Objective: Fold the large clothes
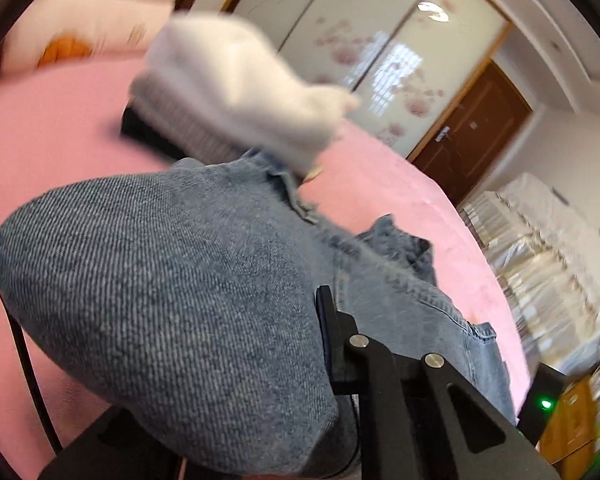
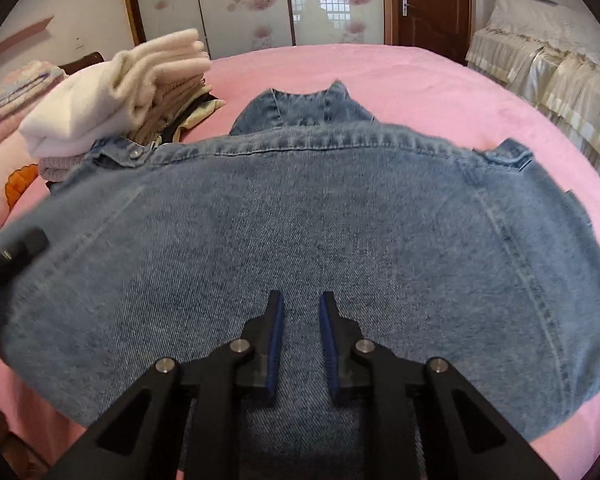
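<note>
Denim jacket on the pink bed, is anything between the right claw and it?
Nothing visible: the right claw sits directly over the denim jacket, with only denim between its fingers. The folded pile lies off to the side.

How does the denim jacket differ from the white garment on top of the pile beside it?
The denim jacket is blue, woven and stitched with seams; the white garment is white and fluffy. The jacket lies spread wide on the pink bedsheet, back up, collar at the far end; the white garment is folded and rests on top of a stack of folded clothes. The jacket covers far more of the bed. Both are on the same bed.
</note>
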### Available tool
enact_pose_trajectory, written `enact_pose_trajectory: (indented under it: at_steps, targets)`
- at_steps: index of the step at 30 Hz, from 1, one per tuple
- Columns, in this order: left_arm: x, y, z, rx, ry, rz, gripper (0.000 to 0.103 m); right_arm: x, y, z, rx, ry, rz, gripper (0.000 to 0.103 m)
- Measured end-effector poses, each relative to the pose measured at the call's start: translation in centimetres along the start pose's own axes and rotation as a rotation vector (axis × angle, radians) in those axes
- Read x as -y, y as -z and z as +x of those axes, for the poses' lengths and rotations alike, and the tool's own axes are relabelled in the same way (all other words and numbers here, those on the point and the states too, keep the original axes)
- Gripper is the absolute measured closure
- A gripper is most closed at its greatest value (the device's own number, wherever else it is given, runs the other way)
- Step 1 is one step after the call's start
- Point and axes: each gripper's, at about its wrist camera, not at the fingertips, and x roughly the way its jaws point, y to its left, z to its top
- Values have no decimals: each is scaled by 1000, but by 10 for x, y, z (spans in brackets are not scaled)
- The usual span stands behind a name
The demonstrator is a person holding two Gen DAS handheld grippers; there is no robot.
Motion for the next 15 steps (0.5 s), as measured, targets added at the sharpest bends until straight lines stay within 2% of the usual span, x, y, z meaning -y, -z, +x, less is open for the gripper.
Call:
enact_pose_trajectory:
  at_steps: [7, 9, 13, 15]
  targets:
    - [85, 5, -30, 99, 3, 240, 93, 24, 2, 2, -18, -135, 88, 85]
    - [114, 9, -31, 108, 20, 304, 93, 29, 2, 1, -20, -164, 112, 85]
    - [177, 27, -33, 109, 44, 452, 93, 58, 4, -9, -55, -308, 214, 87]
    - [204, 39, -34, 95, 65, 510, 92, 85, 11, -26, -64, -314, 268, 88]
